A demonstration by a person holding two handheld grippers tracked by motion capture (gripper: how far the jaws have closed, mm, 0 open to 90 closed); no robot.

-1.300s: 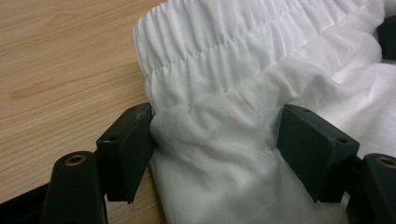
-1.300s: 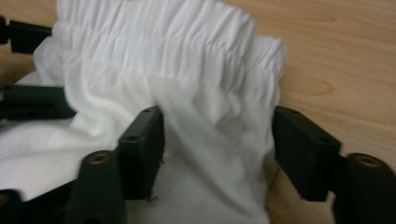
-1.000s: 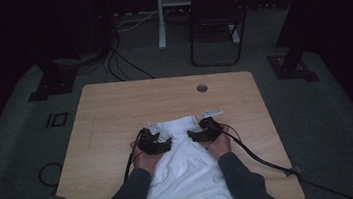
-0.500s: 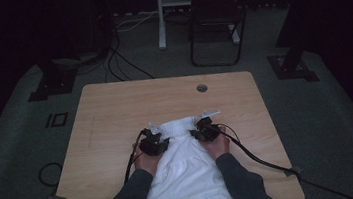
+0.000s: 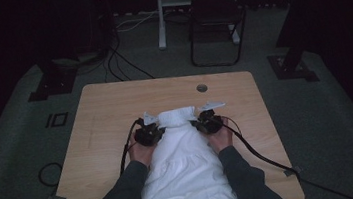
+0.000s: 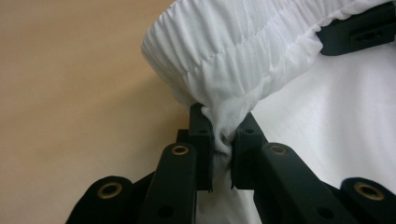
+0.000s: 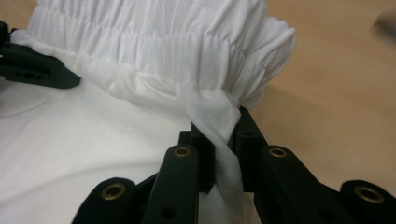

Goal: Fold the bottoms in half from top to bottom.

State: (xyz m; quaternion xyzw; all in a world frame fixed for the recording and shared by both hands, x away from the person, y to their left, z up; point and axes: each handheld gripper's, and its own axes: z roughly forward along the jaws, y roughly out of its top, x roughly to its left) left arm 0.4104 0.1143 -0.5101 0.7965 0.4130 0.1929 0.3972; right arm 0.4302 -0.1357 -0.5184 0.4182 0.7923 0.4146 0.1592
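Observation:
A white garment (image 5: 184,164) with a gathered elastic waistband (image 5: 176,116) lies on the wooden table (image 5: 105,107) and runs toward the person. My left gripper (image 5: 152,130) has just been closing and is shut on the waistband's left corner; its jaws pinch a bunch of white fabric (image 6: 223,135). My right gripper (image 5: 203,122) has likewise just closed and is shut on the waistband's right corner, with fabric (image 7: 223,135) squeezed between its jaws. The gathered waistband (image 6: 243,42) is lifted slightly off the table. The other gripper's black jaw (image 7: 32,65) shows at the far side of the band.
A round cable hole (image 5: 202,87) sits near the table's far edge. Black cables (image 5: 258,153) trail from both grippers across the table. A chair (image 5: 215,19) and stands are on the floor beyond. Bare tabletop (image 5: 114,101) lies ahead and to both sides.
Both grippers have closed on the waistband corners and risen a little, pulling the waistband up off the table.

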